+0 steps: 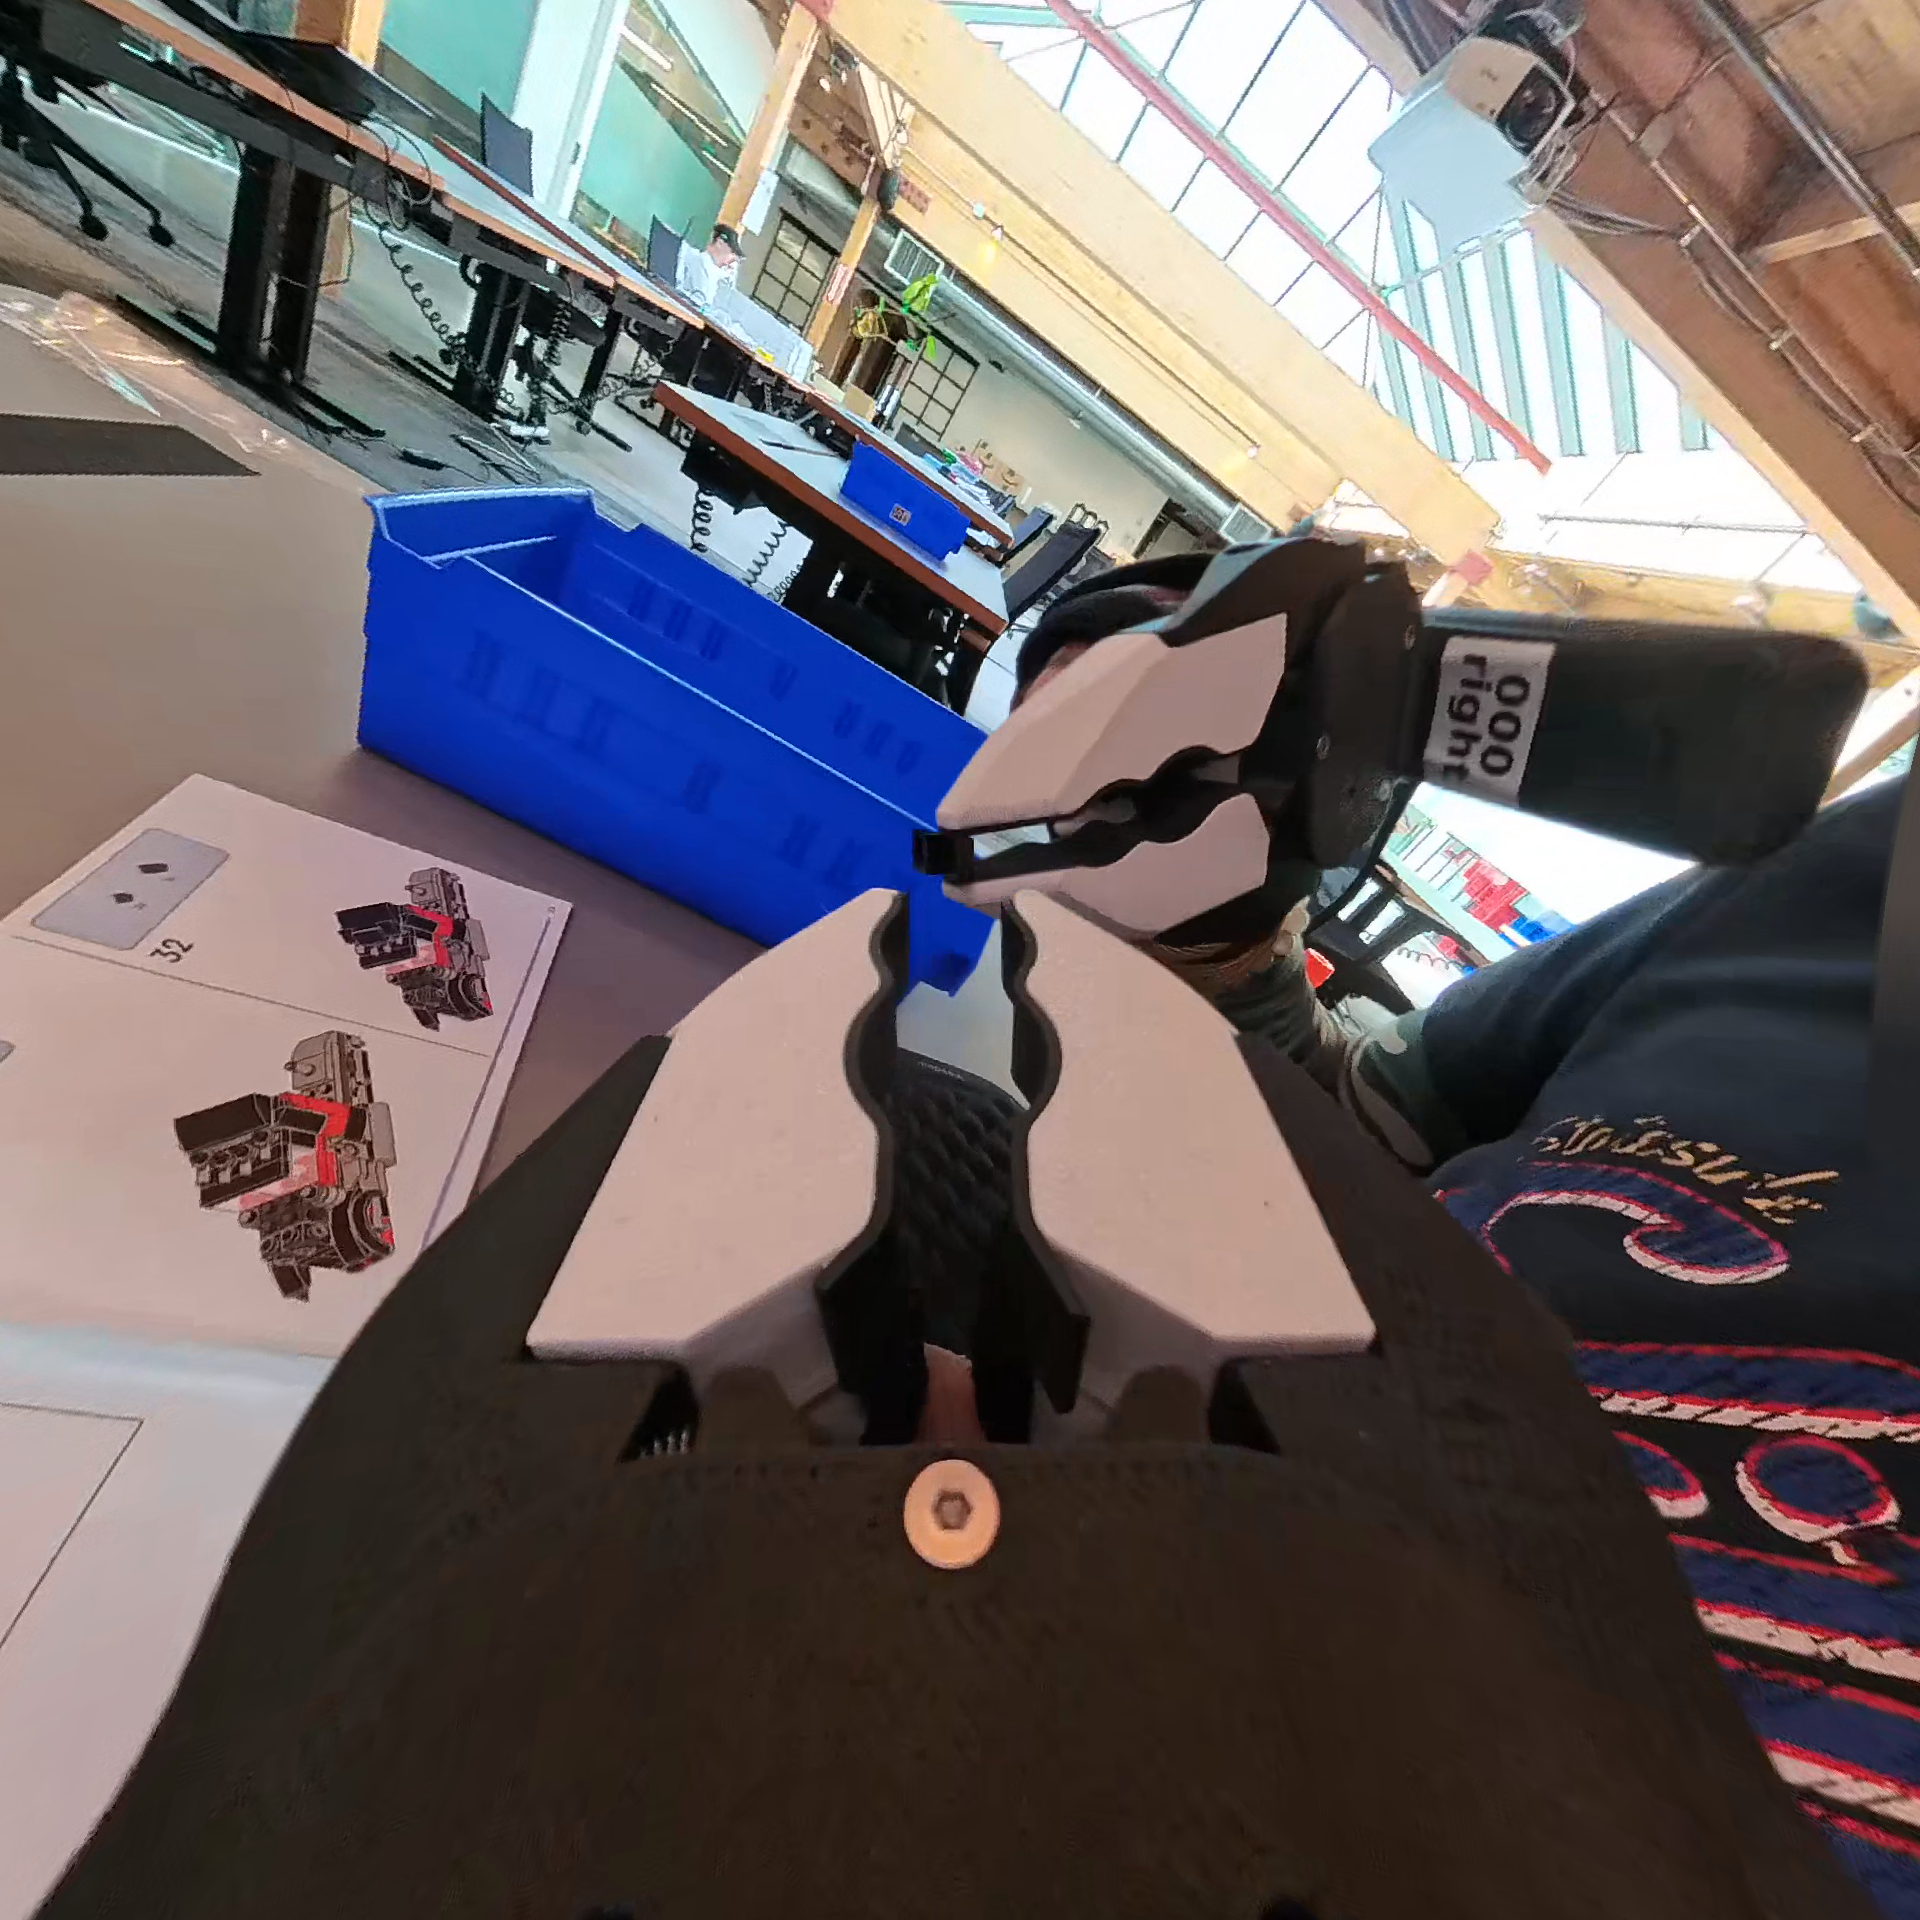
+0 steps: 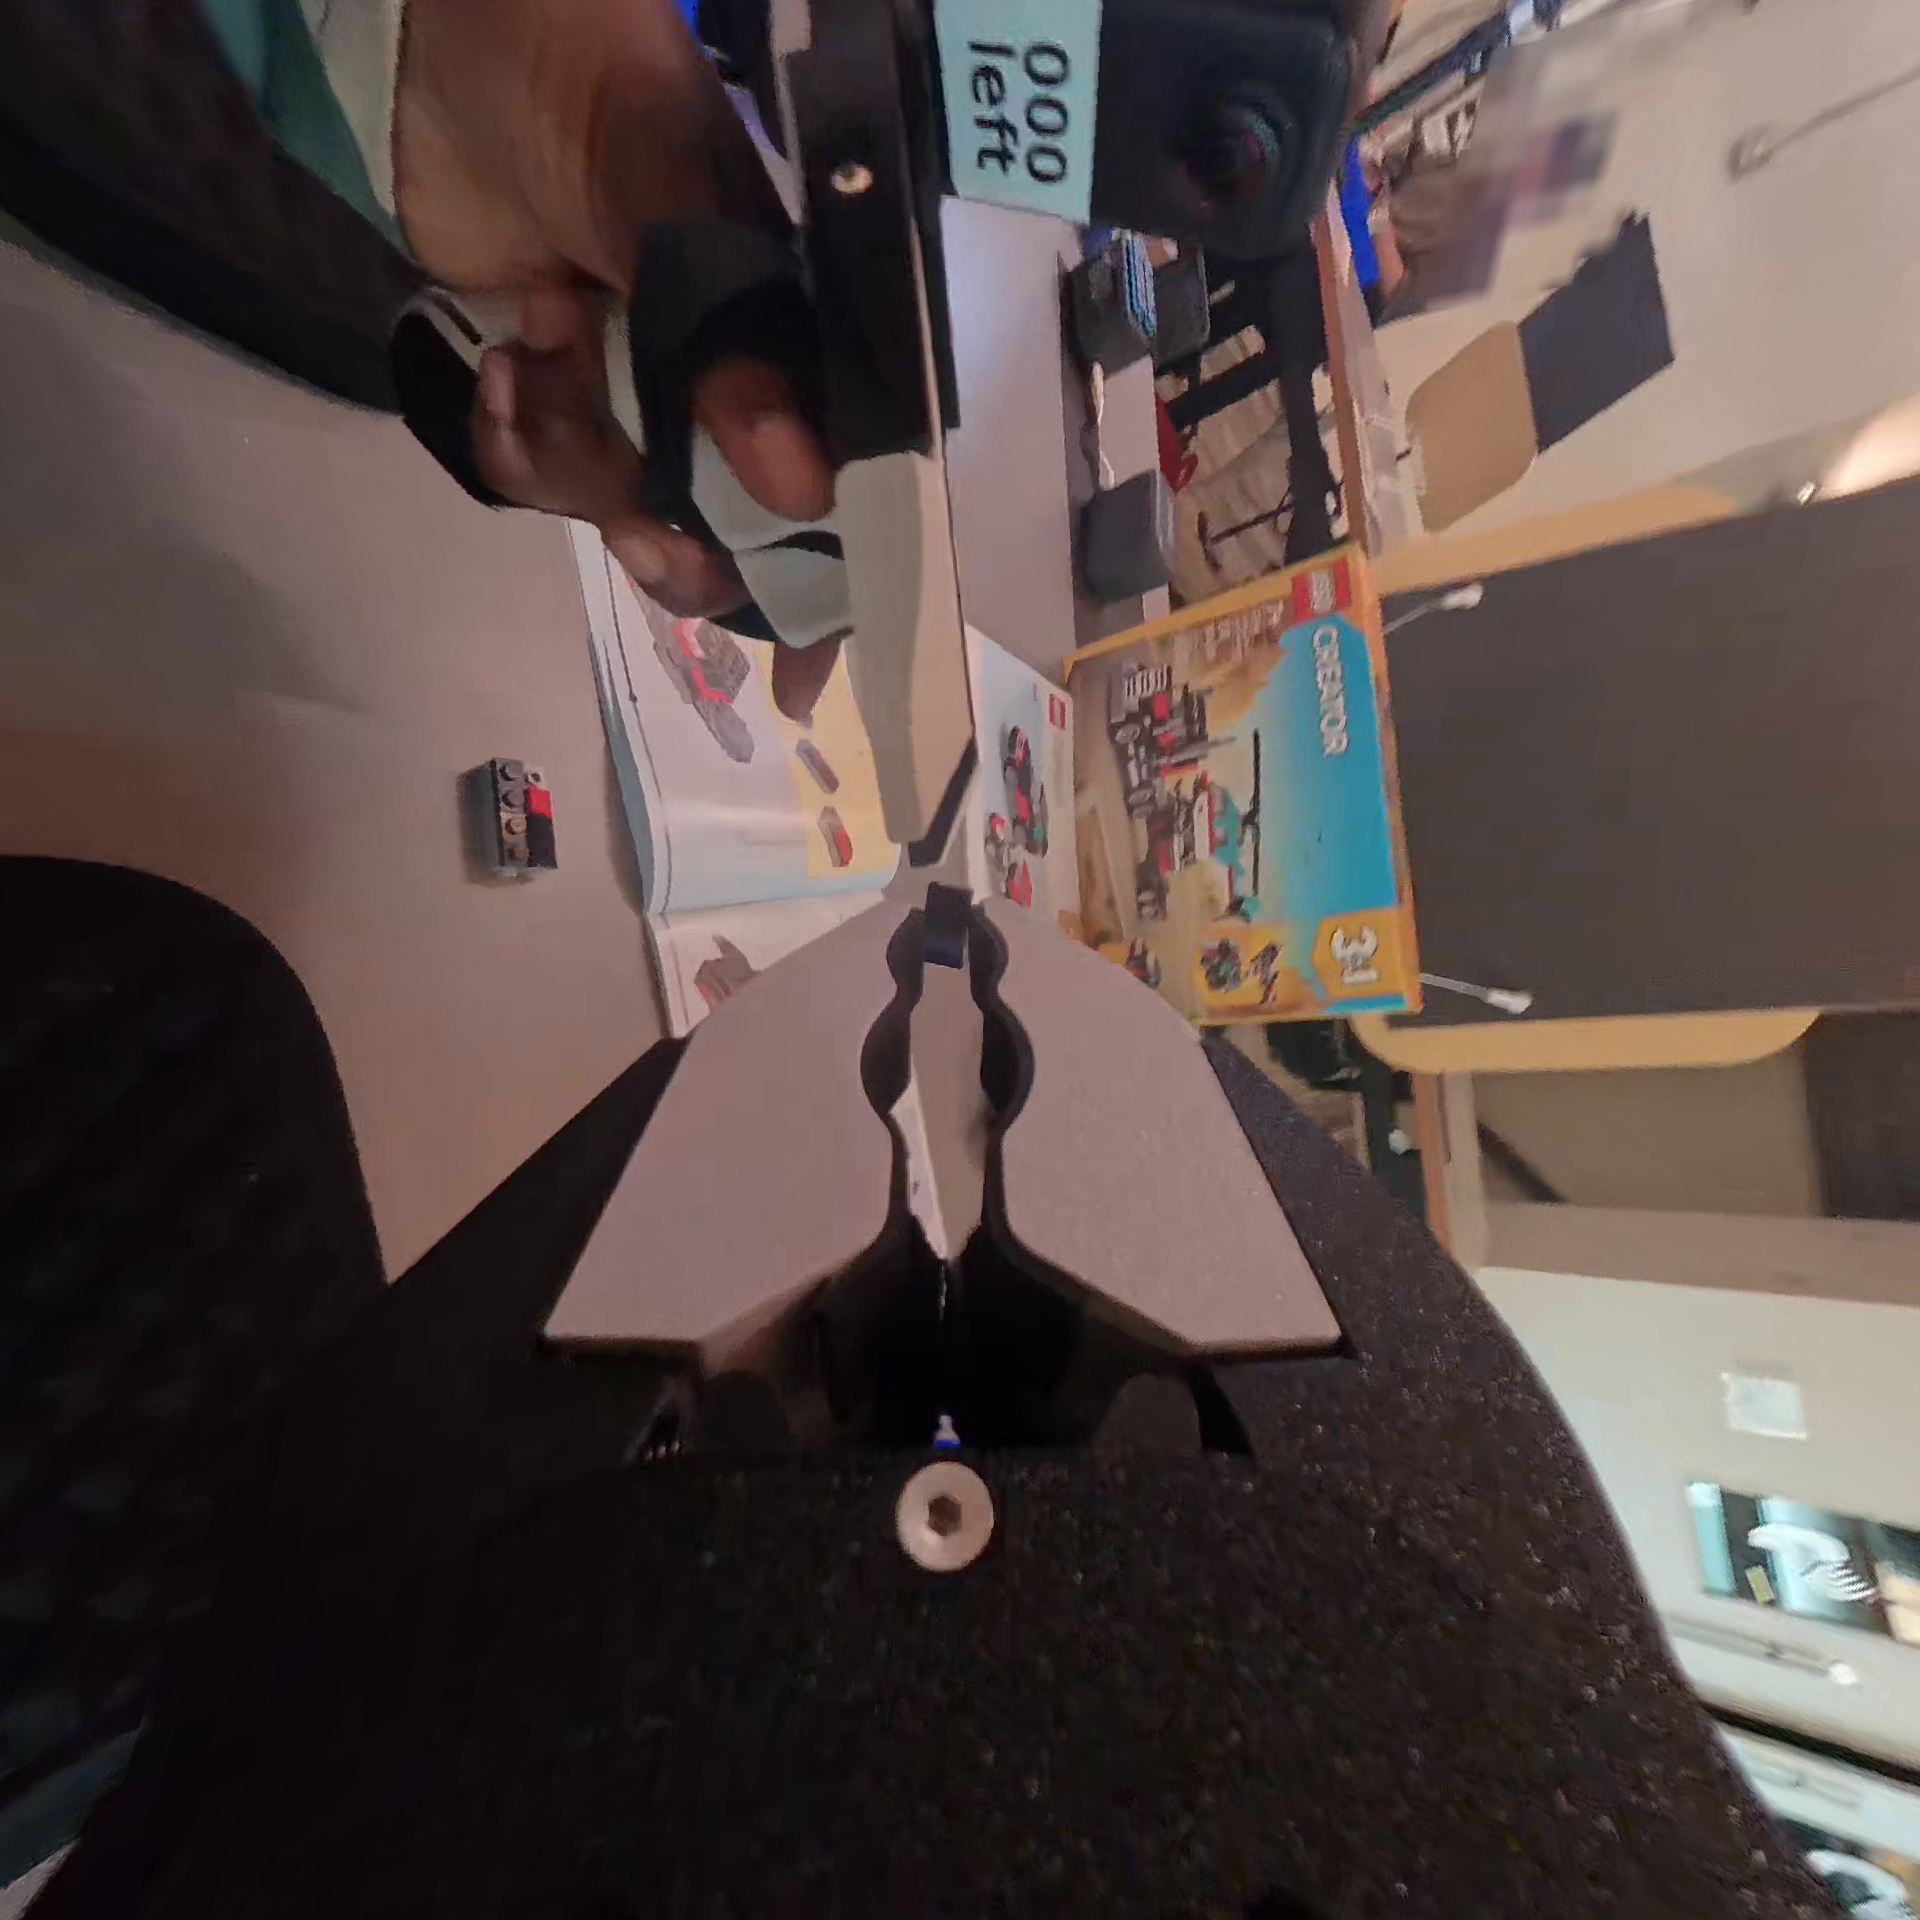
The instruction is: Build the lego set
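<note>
I am holding both grippers in the air above a grey table (image 1: 260,623). My right gripper (image 1: 951,868) is pinched on a small black lego piece (image 1: 940,854) at its very tips; the same piece (image 2: 943,925) shows dark between the fingertips in the right wrist view. My left gripper (image 1: 954,914) sits just beside that piece, its jaws a narrow way apart with nothing I can see held between them. I judge the piece light, rigid and slick, easy to twist or pop out of a tip grip, so it wants holding squarely across its flat sides. A small grey, black and red lego assembly (image 2: 514,816) lies on the table beside the open instruction booklet (image 1: 260,1091). A blue bin (image 1: 623,686) and the printed set box (image 2: 1247,800) rest farther off; the grippers and the box carry labels I leave unread.
</note>
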Available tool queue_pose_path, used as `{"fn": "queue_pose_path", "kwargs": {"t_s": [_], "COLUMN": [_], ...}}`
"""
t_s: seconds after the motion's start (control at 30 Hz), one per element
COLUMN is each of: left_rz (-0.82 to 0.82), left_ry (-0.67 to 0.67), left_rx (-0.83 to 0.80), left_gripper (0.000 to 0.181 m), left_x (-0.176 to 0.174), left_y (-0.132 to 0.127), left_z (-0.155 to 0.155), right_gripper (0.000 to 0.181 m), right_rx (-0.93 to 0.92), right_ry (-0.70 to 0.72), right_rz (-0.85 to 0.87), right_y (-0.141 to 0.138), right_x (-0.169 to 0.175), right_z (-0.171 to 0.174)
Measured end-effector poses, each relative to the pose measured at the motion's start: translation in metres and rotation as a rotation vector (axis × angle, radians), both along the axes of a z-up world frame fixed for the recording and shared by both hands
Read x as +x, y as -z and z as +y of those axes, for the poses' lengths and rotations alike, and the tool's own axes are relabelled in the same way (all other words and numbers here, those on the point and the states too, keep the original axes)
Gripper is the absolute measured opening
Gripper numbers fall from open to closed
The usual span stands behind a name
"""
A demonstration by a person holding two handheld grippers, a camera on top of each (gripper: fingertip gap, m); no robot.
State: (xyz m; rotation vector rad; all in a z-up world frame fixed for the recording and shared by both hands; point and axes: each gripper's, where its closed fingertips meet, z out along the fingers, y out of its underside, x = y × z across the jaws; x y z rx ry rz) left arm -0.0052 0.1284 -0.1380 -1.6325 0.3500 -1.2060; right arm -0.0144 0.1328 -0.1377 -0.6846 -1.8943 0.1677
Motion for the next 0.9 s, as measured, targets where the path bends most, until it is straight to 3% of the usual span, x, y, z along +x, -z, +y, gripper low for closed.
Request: {"fn": "queue_pose_path", "kwargs": {"t_s": [0.2, 0.37, 0.57, 0.67, 0.77, 0.83, 0.9], "left_rz": [-0.043, 0.112, 0.162, 0.167, 0.279, 0.391, 0.440], "left_ry": [0.039, -0.044, -0.124, -0.292, -0.599, -0.730, -0.768], "left_rx": [0.103, 0.233, 0.382, 0.577, 0.807, 0.923, 0.965], "left_gripper": [0.017, 0.008, 0.003, 0.003, 0.003, 0.003, 0.003], "left_x": [-0.001, -0.006, -0.013, -0.026, -0.050, -0.056, -0.053], "left_y": [-0.014, -0.018, -0.027, -0.044, -0.055, -0.056, -0.054], "left_z": [-0.018, -0.020, -0.022, -0.023, -0.023, -0.025, -0.025], "right_gripper": [0.008, 0.008, 0.008, 0.009, 0.021, 0.032, 0.031], "right_rx": [0.233, 0.249, 0.199, -0.169, -0.968, -1.459, -1.766], "right_ry": [-0.136, -0.188, -0.219, -0.198, -0.155, -0.218, -0.298], "right_rz": [0.106, 0.146, 0.237, 0.504, 0.743, 0.727, 0.678], "right_y": [-0.013, -0.019, -0.030, -0.058, -0.070, -0.061, -0.054], "right_x": [-0.011, -0.014, -0.018, -0.018, -0.021, -0.033, -0.046], "right_z": [-0.020, -0.026, -0.029, -0.025, -0.011, -0.017, -0.028]}}
